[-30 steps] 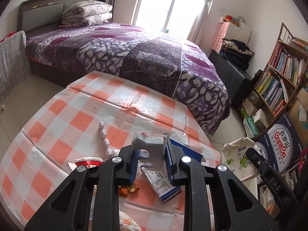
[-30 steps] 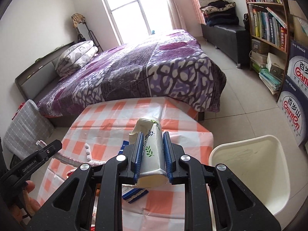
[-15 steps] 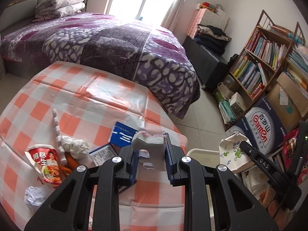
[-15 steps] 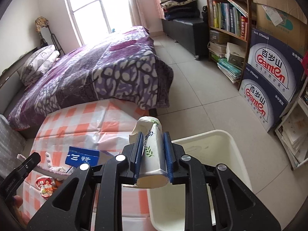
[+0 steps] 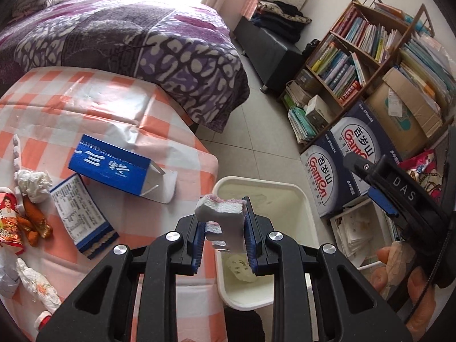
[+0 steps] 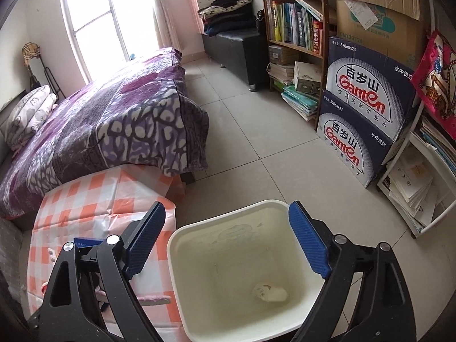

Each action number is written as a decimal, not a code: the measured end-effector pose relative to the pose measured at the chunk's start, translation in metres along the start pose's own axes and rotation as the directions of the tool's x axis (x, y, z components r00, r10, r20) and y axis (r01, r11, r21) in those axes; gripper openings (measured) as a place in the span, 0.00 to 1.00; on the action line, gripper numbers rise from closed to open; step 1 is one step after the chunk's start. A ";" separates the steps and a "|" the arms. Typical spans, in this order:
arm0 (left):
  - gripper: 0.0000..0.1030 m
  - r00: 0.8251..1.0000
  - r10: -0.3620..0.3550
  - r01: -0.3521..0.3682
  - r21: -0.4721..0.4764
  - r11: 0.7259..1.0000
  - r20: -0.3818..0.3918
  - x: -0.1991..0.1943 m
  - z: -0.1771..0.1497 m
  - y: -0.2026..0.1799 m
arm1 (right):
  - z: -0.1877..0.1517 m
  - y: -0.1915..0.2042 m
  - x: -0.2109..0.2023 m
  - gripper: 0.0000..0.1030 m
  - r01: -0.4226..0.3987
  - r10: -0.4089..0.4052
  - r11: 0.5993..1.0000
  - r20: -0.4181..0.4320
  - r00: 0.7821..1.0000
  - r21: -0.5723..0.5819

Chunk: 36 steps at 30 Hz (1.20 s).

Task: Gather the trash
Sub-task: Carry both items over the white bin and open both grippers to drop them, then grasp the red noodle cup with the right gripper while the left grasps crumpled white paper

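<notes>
Right wrist view showed the right hand-held gripper (image 6: 226, 243) spread apart above the cream plastic bin (image 6: 228, 228), a crumpled paper cup (image 6: 269, 292) inside; the left hand-held gripper (image 5: 223, 238) clamped a white foam scrap (image 5: 225, 222), bound for it.

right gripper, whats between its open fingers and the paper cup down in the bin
Nothing: in the right wrist view the right gripper hangs open over the bin, with only bare bin floor around the paper cup.

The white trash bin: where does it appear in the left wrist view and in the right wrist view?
Left wrist view: the white trash bin is at lower centre, beside the table edge, partly behind the left hand-held gripper.
Right wrist view: the bin fills the bottom centre, between the open fingers of the right hand-held gripper.
Shared landmark: the Ganten boxes.
</notes>
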<state>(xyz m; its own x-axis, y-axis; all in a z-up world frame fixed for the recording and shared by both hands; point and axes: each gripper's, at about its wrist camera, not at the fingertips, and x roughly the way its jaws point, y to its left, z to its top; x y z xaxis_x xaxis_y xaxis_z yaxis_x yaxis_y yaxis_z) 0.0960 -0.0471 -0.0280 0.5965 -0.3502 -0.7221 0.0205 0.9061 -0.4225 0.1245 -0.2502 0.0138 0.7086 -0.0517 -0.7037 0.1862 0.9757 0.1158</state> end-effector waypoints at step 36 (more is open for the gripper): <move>0.77 0.915 0.367 -0.320 0.251 0.913 -0.167 -0.004 -0.036 0.057 | -0.024 0.047 -0.001 0.93 -0.083 0.073 0.986 -0.073 0.995 -0.142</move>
<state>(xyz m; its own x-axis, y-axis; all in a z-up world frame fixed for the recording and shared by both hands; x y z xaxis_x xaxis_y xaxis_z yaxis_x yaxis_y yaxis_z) 0.0663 -0.0024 -0.0687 0.4197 -0.0277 -0.9072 0.0288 0.9994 -0.0172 0.1162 -0.1995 0.0033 0.6687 0.0352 -0.7427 0.0285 0.9969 0.0729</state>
